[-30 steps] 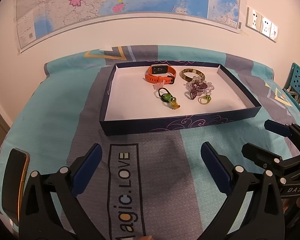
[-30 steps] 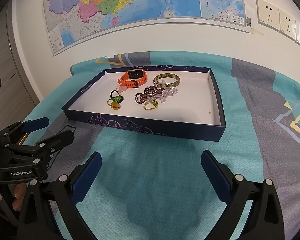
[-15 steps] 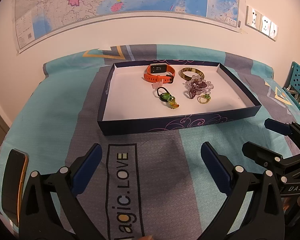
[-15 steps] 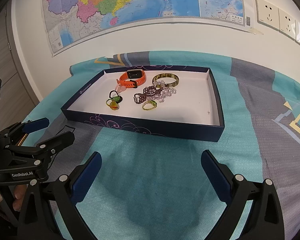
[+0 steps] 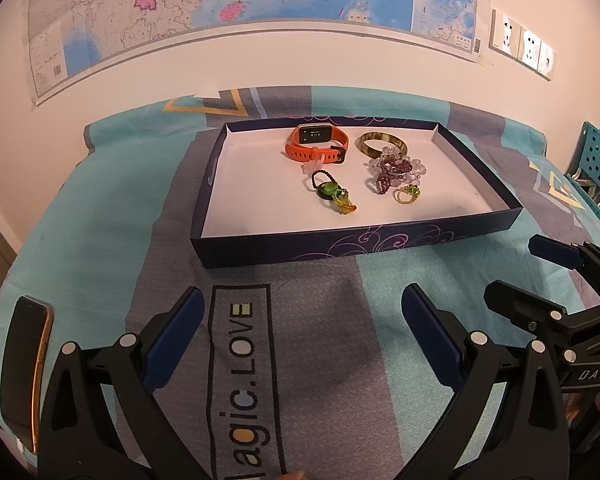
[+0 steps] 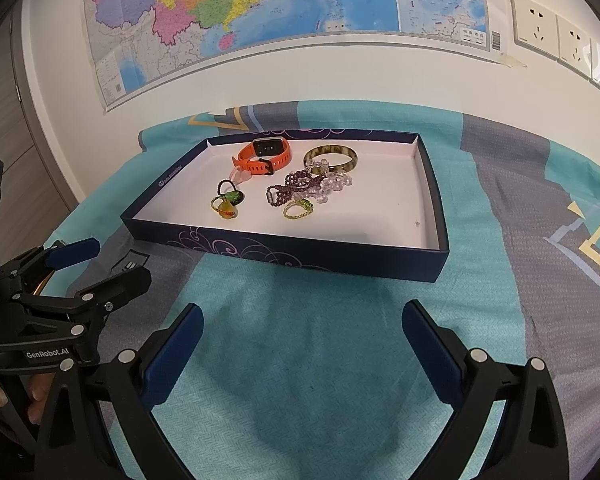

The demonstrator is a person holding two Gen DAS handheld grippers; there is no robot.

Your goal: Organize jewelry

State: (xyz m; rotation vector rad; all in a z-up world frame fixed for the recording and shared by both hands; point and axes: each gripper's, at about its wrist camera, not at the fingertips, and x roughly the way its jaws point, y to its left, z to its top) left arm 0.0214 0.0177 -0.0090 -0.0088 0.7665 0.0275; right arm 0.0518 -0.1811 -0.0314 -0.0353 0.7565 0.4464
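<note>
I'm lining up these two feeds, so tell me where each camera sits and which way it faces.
Left wrist: rides the left gripper, facing forward over the patterned bedspread to the dark blue shallow box; its own open fingers show, the right gripper at the right edge.
Right wrist: rides the right gripper, facing the same box from further right; the left gripper shows at left.
Shared: box, orange smartwatch, wall map.

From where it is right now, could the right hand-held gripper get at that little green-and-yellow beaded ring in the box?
Probably yes. The right hand-held gripper is open and empty before the shallow dark-blue box, and the green-and-yellow beaded ring lies alone on the white floor, with only the low front wall to clear.
</note>
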